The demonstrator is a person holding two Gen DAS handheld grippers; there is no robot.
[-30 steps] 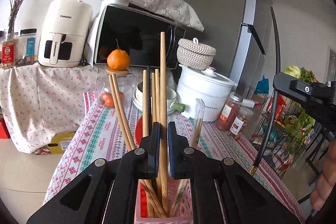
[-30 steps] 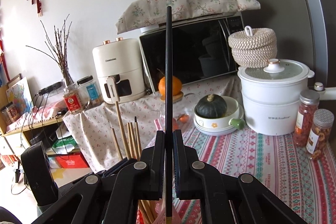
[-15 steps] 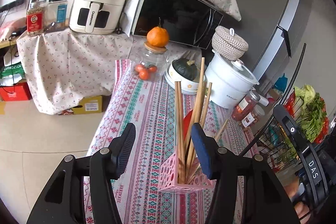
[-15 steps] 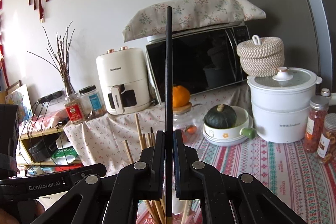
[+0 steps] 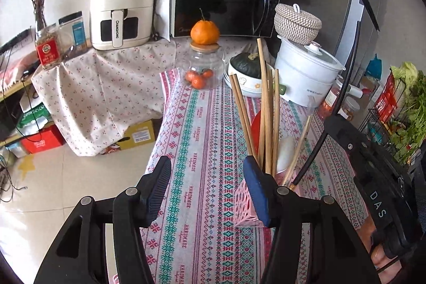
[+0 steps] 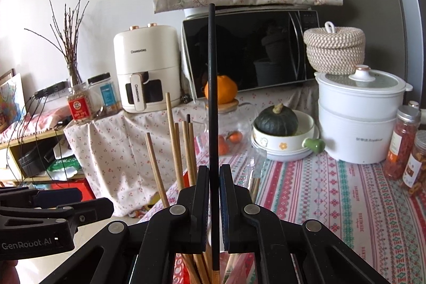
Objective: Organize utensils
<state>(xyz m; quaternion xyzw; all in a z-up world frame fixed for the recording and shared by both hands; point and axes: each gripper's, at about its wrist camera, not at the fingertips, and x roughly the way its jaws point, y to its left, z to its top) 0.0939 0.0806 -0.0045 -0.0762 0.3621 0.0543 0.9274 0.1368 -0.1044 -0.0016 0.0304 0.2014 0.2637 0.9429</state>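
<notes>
We hold the black chopstick upright in our right gripper, the jaws pinched tight on its shaft, and its lower tip hangs at the mouth of the pink holder that stands on the patterned tablecloth. The wooden chopsticks already stand bunched in that holder, fanned out at different tilts. Our left gripper hangs just beside the holder with its jaws spread and nothing between them; it steadies nothing.

The main risk, as we judge it, is the black tip landing on the rim or on a wooden chopstick instead of in a gap. Pushing on from there could tip the holder, which looks light, or lever a wooden stick out. If we let go too early, the stick may lean on the others and fall over the edge.

We cannot see the holder's inside from the right wrist view, since our own jaws cover it, so we aim partly blind. The open right finger of the left gripper sits very near the holder's corner, and a careless move could knock it toward the table edge.
</notes>
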